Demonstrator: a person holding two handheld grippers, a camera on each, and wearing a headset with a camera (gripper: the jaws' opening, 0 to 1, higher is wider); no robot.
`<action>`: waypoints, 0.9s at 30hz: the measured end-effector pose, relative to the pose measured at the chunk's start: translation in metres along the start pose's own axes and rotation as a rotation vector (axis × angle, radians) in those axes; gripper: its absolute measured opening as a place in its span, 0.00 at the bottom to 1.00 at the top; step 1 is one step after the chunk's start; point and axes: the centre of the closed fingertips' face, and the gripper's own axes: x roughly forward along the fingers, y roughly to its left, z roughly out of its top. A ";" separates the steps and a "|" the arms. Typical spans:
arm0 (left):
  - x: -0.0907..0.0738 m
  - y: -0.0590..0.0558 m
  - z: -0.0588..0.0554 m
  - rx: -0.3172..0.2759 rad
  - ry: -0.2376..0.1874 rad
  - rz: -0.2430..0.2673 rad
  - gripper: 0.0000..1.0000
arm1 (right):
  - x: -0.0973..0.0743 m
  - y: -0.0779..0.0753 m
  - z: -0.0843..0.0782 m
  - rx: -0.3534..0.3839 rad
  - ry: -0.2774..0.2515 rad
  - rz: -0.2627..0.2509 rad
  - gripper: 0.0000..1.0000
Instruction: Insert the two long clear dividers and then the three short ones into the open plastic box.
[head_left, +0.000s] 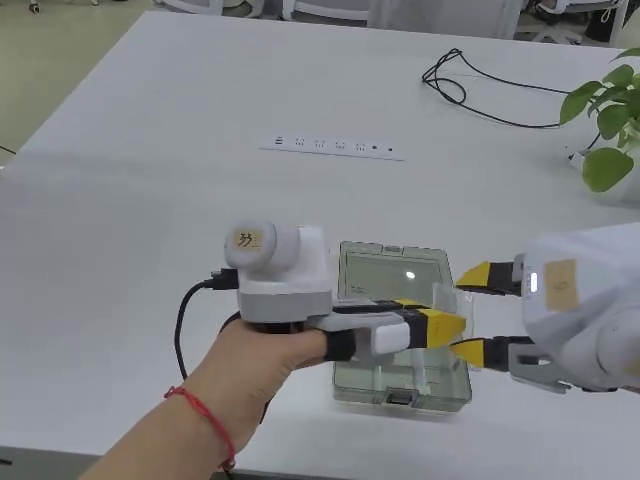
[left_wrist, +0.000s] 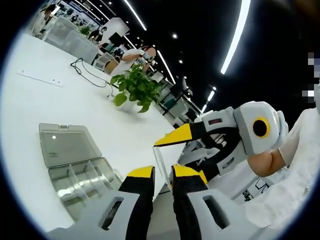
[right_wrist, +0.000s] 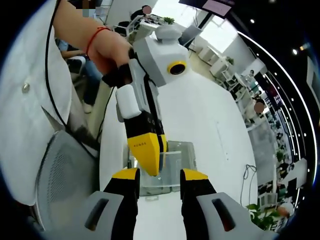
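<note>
One open clear plastic box (head_left: 398, 398) sits near the near edge of the white table (head_left: 150, 200), toward its right side, with its lid laid back toward the far edge and clear partitions inside that are too faint to count. Of the two grippers, the left gripper (head_left: 440, 325) is over the box with its jaws pinched on one clear divider (left_wrist: 162, 167), and the right gripper (head_left: 472, 311) is just beside the box's right wall, jaws spread and empty. Farther back lie one power strip (head_left: 333, 146) mid-table and one black cable (head_left: 520, 125) toward the far right corner, and one green plant (head_left: 605, 110) stands at the right edge.
</note>
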 end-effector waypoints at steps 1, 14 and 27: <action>0.000 0.000 -0.001 -0.001 0.002 0.000 0.08 | 0.000 0.000 0.001 0.000 0.000 0.001 0.33; 0.000 -0.004 -0.002 -0.037 -0.003 -0.026 0.00 | -0.002 0.002 0.002 -0.018 0.007 -0.001 0.33; 0.001 -0.001 -0.002 -0.030 0.006 -0.012 0.00 | -0.005 0.000 0.004 -0.015 -0.010 0.006 0.33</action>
